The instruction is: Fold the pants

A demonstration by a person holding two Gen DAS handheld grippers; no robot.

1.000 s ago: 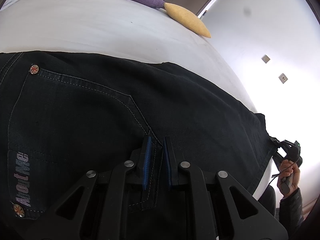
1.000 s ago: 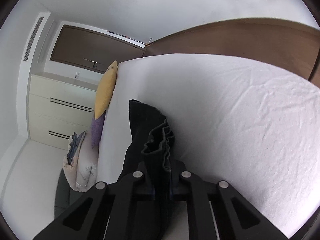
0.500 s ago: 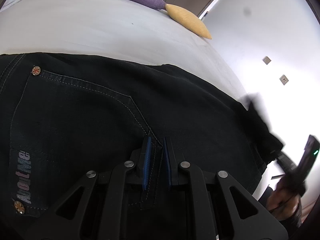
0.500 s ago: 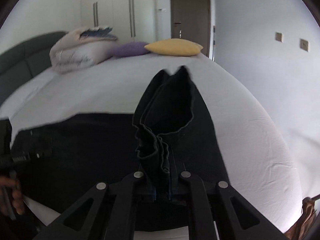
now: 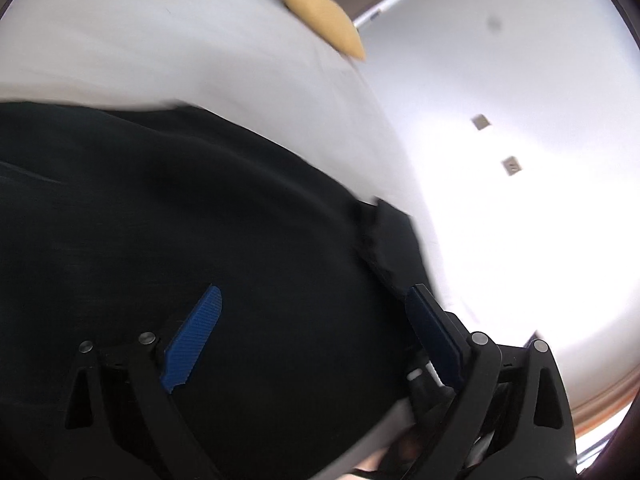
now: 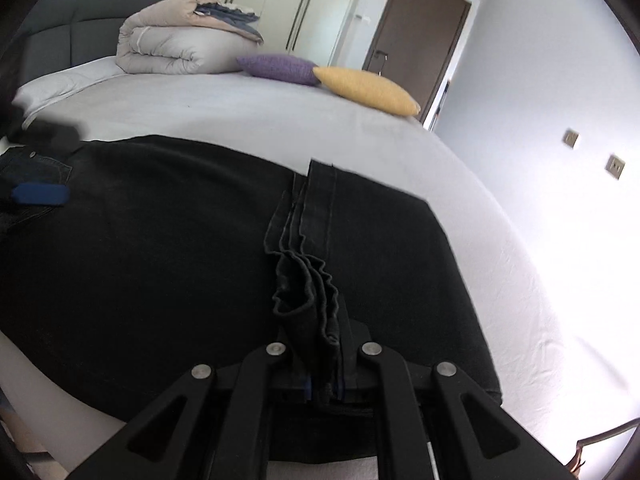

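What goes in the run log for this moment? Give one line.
task: fold pants | left gripper: open above pants | right gripper: shut on leg hems, folded over | surface: bed

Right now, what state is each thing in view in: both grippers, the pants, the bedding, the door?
Left gripper: open, blue pads spread wide over the pants.
Right gripper: shut on the bunched leg hems.
Pants: black, lying flat on the bed, leg ends folded over on top.
Bed: sheet spread, lightly wrinkled.
Duvet: folded, at the headboard.
Purple pillow: lying flat.
Yellow pillow: lying at the bed's edge.
Door: appears closed.
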